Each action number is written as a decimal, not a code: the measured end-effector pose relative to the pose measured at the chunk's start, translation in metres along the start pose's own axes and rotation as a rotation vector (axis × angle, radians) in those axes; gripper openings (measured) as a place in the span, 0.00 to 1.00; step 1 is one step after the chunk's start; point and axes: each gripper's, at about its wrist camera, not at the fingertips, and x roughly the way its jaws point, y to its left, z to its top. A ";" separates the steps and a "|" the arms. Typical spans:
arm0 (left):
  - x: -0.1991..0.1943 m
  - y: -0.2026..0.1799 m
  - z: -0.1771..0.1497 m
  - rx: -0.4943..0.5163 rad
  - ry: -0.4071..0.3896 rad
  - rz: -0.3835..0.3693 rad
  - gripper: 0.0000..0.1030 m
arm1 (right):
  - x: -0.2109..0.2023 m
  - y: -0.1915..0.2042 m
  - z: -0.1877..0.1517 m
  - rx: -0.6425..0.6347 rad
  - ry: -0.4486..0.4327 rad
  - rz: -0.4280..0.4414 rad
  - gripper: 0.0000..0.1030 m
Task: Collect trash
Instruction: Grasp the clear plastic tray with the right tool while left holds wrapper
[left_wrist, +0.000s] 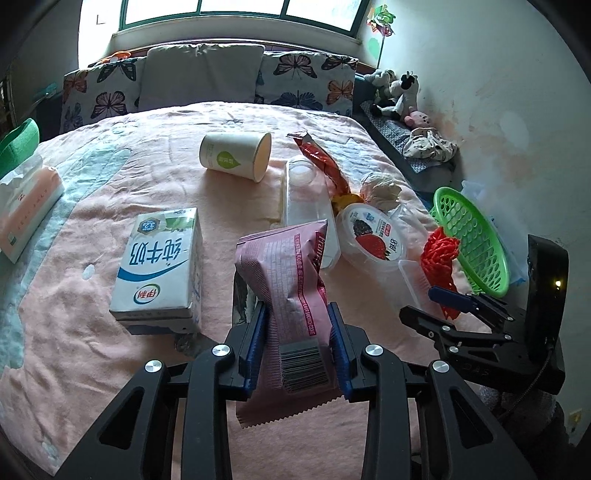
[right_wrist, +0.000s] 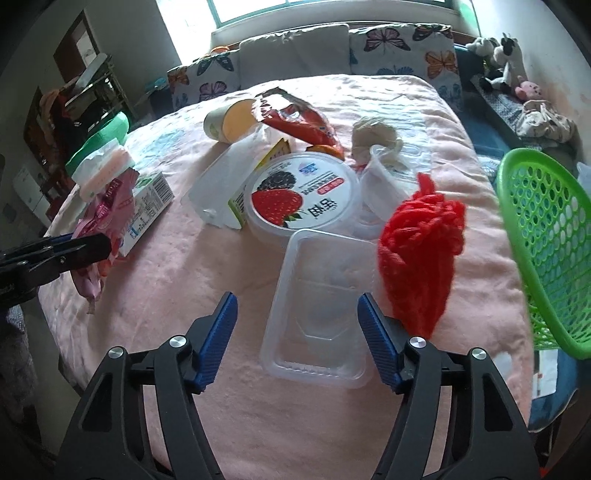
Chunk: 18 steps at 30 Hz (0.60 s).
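Two grippers working: left gripper (left_wrist: 297, 350) is pinching pink wrapper (left_wrist: 286, 291) tight; right gripper (right_wrist: 297, 339) is gaping wide w/ nothing held, straddling clear tray (right_wrist: 321, 310) on bed (right_wrist: 207, 266).

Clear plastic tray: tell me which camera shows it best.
The right wrist view: the clear plastic tray lies whole and central, just ahead of the open right gripper. The left wrist view catches only a corner of it beside the red yarn.

- A milk carton (left_wrist: 159, 266) is laid left of the wrapper (left_wrist: 291, 295).
- A paper cup (left_wrist: 236, 156) is tipped behind both.
- A basket (right_wrist: 546, 251) is propped right of the yarn (right_wrist: 417, 254).
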 end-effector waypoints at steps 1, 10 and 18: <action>0.000 0.000 0.000 0.001 -0.001 -0.003 0.31 | -0.002 -0.001 0.000 -0.001 -0.005 -0.003 0.69; -0.001 -0.004 0.002 0.009 -0.006 -0.013 0.31 | -0.006 -0.004 -0.003 0.007 -0.010 -0.019 0.77; -0.006 -0.011 0.009 0.037 -0.024 -0.013 0.31 | 0.010 0.002 0.000 -0.004 0.016 -0.024 0.72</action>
